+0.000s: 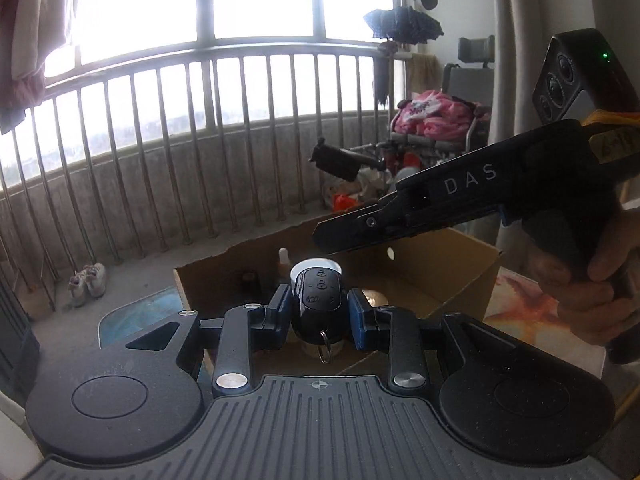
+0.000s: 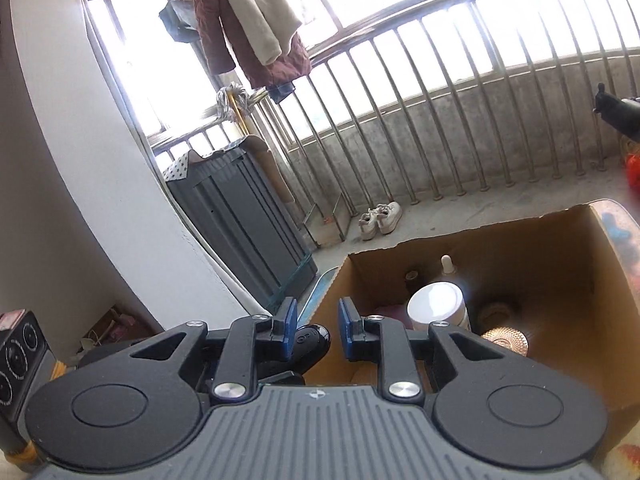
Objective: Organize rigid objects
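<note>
My left gripper is shut on a black key fob remote with a key ring, held over the near edge of an open cardboard box. The fob also shows in the right wrist view, below and behind my right gripper, whose blue pads stand apart with nothing between them. The right gripper's body shows in the left wrist view, held above the box. Inside the box are a white-capped jar, a small white-tipped bottle and a copper-coloured lid.
The box stands on a patterned table. Beyond is a balcony with a metal railing, white shoes on the floor, a grey cabinet at left, hanging clothes and a cluttered cart at right.
</note>
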The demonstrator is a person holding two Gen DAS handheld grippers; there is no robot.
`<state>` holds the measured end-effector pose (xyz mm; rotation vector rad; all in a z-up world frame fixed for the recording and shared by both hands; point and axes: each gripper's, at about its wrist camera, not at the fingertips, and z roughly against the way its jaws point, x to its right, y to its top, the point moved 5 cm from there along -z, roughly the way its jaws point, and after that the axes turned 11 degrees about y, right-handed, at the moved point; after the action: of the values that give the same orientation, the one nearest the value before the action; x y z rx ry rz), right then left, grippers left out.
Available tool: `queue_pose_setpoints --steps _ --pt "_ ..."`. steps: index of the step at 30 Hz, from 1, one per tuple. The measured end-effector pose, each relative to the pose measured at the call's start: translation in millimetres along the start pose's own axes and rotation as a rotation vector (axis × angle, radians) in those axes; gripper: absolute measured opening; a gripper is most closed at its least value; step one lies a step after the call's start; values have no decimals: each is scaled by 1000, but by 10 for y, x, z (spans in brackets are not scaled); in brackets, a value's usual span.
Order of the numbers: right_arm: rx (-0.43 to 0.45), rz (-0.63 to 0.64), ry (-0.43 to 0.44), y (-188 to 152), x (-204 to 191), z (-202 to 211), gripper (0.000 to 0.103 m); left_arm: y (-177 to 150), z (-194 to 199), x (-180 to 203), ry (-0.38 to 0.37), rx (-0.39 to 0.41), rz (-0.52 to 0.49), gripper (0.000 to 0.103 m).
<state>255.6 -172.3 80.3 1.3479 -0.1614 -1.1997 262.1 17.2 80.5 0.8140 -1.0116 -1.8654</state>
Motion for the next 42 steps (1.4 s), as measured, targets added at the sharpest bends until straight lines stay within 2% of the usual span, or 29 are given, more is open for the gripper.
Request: queue_pose_setpoints --steps 3,4,6,9,13,15,16,17,19,21,26,29,32,33,35,37,38,39,40,42 --pt "-56 9 -40 65 118 -244 25 5 -344 -108 -5 -125 -48 29" --pt "-62 4 -46 77 158 -287 25 7 -444 -124 -8 -150 -68 29" --pt "-69 -4 -59 90 224 -337 25 -21 -653 -156 -34 -253 -120 29" --pt "-81 -1 -84 94 301 -390 25 -53 -953 -148 -31 -386 -202 29" --pt "-97 21 -117 115 375 -434 25 -87 -1284 -44 -14 -520 -313 29" --pt "-100 39 -133 123 388 -443 25 -104 -1418 -45 -31 -592 -303 29" --pt "-105 51 -150 118 401 -448 25 -105 -1459 -59 -15 -604 -298 29" --pt "-105 58 -154 113 412 -441 25 -103 -1485 -68 -1 -604 -304 29" --pt "-118 52 -148 98 447 -448 25 -141 -1544 -61 -32 -634 -318 29" --pt "-109 43 -154 102 483 -423 25 -178 -1560 -85 -3 -633 -316 29" --pt "-104 62 -182 134 532 -372 25 -336 -1577 -138 47 -673 -403 31" --pt "-107 66 -187 146 541 -357 25 -302 -1522 -119 47 -655 -432 33" --pt "-110 88 -199 136 515 -319 25 -160 -1352 -151 57 -604 -393 37" --pt "-112 99 -203 127 503 -296 25 -99 -1266 -177 58 -577 -370 42" --pt "-125 128 -193 92 486 -209 26 36 -1015 -232 30 -497 -301 52" --pt "-158 157 -161 34 473 -123 33 140 -787 -279 -62 -426 -224 66" --pt "-193 179 -138 2 462 -80 49 146 -673 -283 -125 -403 -189 69" --pt "-216 202 -124 -33 452 -49 62 112 -586 -275 -193 -405 -185 74" --pt "-253 241 -102 -84 419 -13 65 65 -506 -231 -237 -412 -207 74" --pt "-320 276 -70 -175 381 33 65 -79 -467 -104 -227 -447 -284 74"
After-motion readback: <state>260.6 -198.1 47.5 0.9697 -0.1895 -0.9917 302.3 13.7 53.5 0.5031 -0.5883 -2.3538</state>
